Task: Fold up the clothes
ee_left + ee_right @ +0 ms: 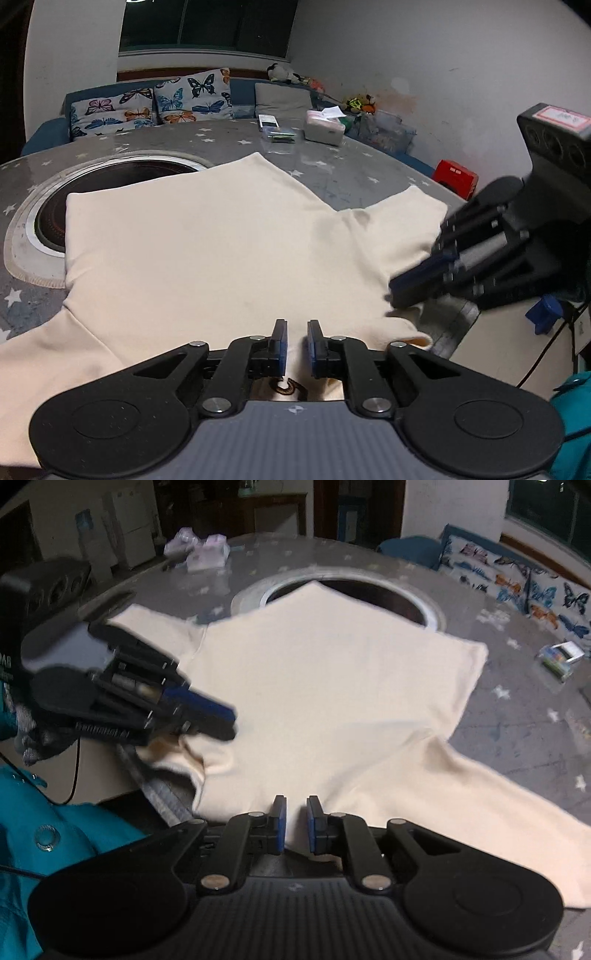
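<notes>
A cream shirt lies spread flat on the star-patterned desk, partly covering its round opening. Both the left gripper and the right gripper pinch the shirt's near edge. A tissue box sits at the far side.

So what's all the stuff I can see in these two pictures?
cream shirt: one, cream, spread flat on the table
table: one, grey with white stars, dark round opening partly under the shirt
butterfly cushions: several, white with coloured butterflies, on the blue sofa behind
tissue box: one, pale, far table edge
red box: one, red, beyond the table
teal garment: one, teal, beside the table's near edge
left gripper: black with blue pads, pinching the shirt's near edge
right gripper: same, also closed on fabric
</notes>
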Available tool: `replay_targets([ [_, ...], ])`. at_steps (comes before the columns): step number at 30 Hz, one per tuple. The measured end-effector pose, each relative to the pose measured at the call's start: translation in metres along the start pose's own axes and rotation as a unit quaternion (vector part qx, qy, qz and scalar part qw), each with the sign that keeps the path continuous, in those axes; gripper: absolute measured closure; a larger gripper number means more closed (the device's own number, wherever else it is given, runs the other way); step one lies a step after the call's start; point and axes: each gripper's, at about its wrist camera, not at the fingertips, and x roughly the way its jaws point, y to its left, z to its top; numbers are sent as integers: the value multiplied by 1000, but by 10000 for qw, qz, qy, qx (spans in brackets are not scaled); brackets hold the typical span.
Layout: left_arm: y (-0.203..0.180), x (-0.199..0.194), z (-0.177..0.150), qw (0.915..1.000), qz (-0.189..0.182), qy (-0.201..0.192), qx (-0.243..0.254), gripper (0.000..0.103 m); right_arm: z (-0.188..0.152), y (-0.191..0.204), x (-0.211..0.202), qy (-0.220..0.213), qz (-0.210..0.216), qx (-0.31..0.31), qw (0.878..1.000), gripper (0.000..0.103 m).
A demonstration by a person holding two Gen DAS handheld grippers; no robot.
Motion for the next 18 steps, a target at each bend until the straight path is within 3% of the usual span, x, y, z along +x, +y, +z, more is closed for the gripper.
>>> replay_targets([
  [6,26,-9,9,9971,421,-314,-542,90,21,-30,6,-509,-500,428,9965,91],
  [11,58,-12,5,9901,904,-276,-1038,89,19,-54,31,-358,-672,792,9939,90],
  [18,86,-22,14,9829,1017,-482,-1460,89,16,-56,29,-399,-638,792,9940,88],
])
